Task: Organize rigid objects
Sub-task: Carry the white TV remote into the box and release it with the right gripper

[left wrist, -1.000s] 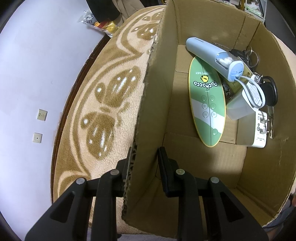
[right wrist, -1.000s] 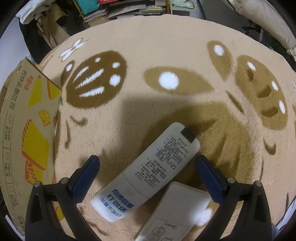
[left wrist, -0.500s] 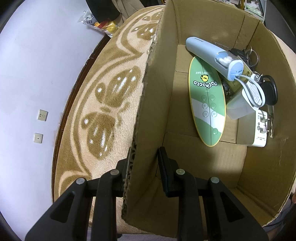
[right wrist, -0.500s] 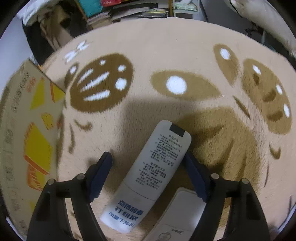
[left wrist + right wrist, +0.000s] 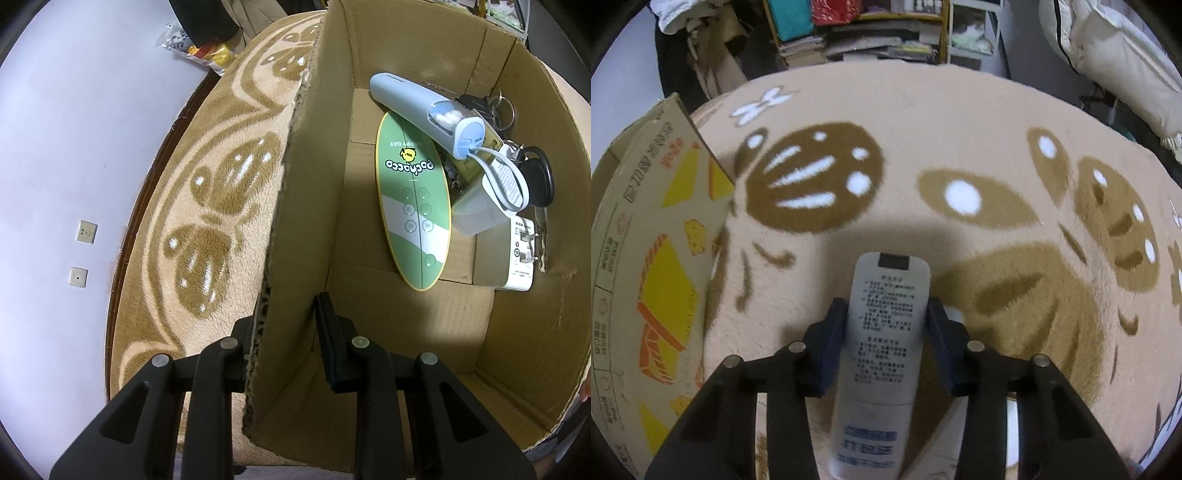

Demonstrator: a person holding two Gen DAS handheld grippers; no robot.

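My right gripper (image 5: 886,325) is shut on a white remote control (image 5: 882,332), its printed back facing up, held above the beige rug (image 5: 923,129). My left gripper (image 5: 288,325) is shut on the near wall of an open cardboard box (image 5: 306,184), one finger outside and one inside. Inside the box lie a green oval remote (image 5: 413,199), a pale blue case (image 5: 421,103), a bunch of keys (image 5: 495,107), a black car key (image 5: 535,177) and a white charger (image 5: 521,258). The same box (image 5: 646,258) shows at the left edge of the right wrist view.
The rug with brown butterfly patterns (image 5: 207,221) lies on a round base beside a white wall (image 5: 74,129). Shelves with books and folded clothes (image 5: 871,33) stand beyond the rug, and a white cushion (image 5: 1119,55) lies at the far right.
My right gripper closed around the white remote, which turned straight between the fingers and rose off the rug; the second remote beneath it is out of sight. The left gripper and box stayed put.
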